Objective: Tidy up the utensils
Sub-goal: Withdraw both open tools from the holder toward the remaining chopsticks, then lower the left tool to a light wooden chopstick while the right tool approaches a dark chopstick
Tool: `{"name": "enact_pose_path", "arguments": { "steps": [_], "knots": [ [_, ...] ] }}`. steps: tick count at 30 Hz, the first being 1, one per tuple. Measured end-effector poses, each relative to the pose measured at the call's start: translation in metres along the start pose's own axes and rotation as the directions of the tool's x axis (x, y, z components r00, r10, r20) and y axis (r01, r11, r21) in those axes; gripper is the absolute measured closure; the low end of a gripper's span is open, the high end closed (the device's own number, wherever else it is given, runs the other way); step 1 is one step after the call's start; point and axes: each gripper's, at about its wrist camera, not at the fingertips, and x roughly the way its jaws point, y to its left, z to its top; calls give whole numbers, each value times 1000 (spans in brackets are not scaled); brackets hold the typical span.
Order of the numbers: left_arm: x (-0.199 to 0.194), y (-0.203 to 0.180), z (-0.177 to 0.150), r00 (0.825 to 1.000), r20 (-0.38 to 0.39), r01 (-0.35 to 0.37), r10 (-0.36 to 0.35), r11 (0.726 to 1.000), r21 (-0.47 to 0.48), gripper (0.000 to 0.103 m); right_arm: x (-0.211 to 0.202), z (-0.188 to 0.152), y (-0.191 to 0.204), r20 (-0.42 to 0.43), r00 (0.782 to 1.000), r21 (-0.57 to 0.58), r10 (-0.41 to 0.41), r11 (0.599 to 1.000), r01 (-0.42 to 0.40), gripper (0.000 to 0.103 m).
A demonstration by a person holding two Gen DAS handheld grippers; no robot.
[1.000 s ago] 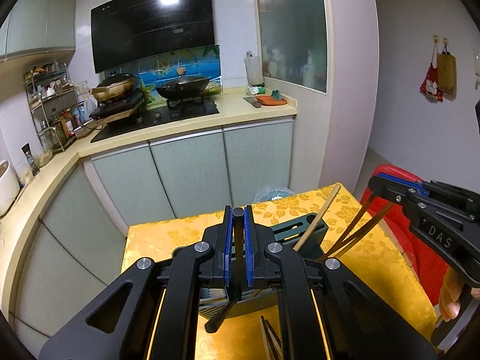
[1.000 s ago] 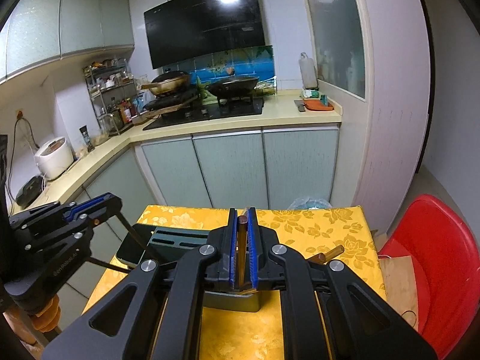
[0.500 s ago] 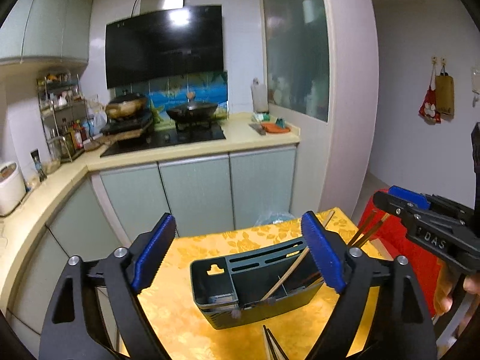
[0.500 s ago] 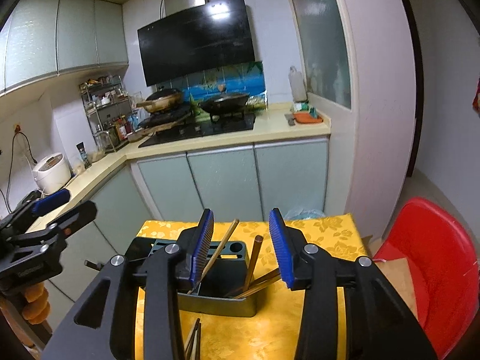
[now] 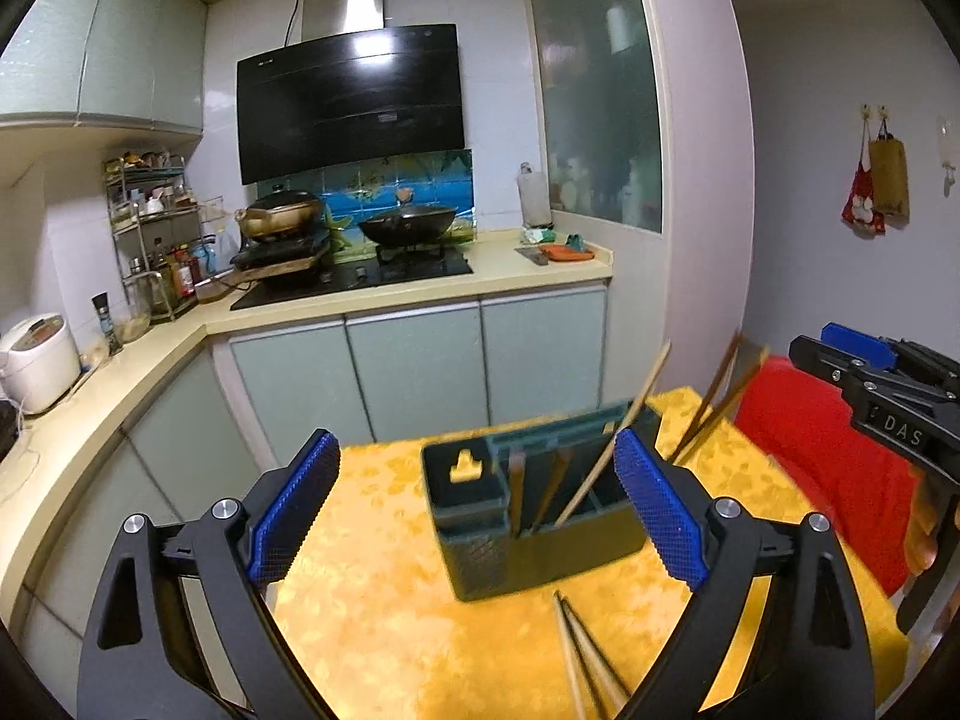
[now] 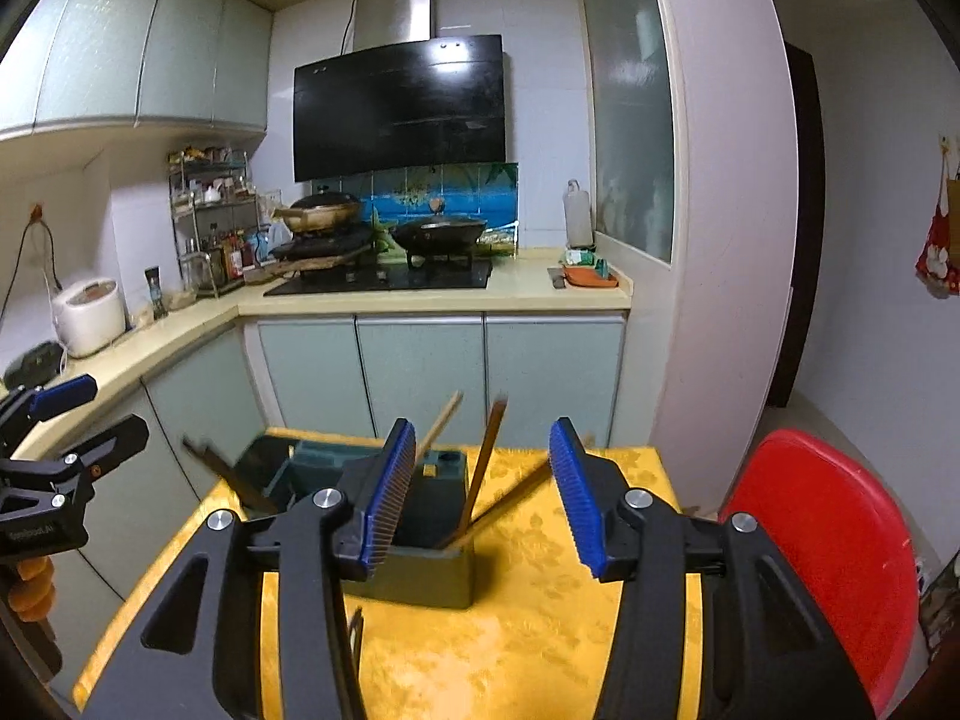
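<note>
Both my grippers have just been opening, releasing their chopsticks: left gripper gapes wide, right gripper stands apart, nothing between. Brown sticks lean in the dark green caddy on the yellow tablecloth; another pair lies before it.

Left gripper jaws just opened wide, right gripper opening, both empty

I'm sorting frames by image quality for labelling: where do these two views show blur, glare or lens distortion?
Left wrist view: the chopsticks leaning out of the utensil holder are motion-smeared; glare sits on the range hood; fisheye bends the walls. Right wrist view: the chopsticks are likewise streaked, the hood has a bright spot, and the corners are vignetted black.
</note>
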Motion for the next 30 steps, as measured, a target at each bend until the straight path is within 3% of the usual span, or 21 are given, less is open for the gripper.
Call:
{"name": "enact_pose_path", "arguments": {
  "steps": [5, 18, 23, 30],
  "knots": [
    [-3, -2, -36, 999, -22, -33, 34, 999, 30, 13, 3, -39, 10, -45, 999, -20, -2, 1000, 1, 57],
    [0, 15, -101, 990, -136, -34, 24, 997, -72, 13, 2, -101, 11, -117, 993, 25, -30, 999, 33, 57],
    [0, 15, -135, 981, -191, -50, 33, 995, -88, 13, -3, -130, 16, -143, 989, 3, -36, 999, 36, 57],
    [2, 2, -184, 962, -271, -38, 17, 997, -70, 13, -8, -188, 29, -238, 971, -35, 13, 999, -22, 57]
  ]
}}
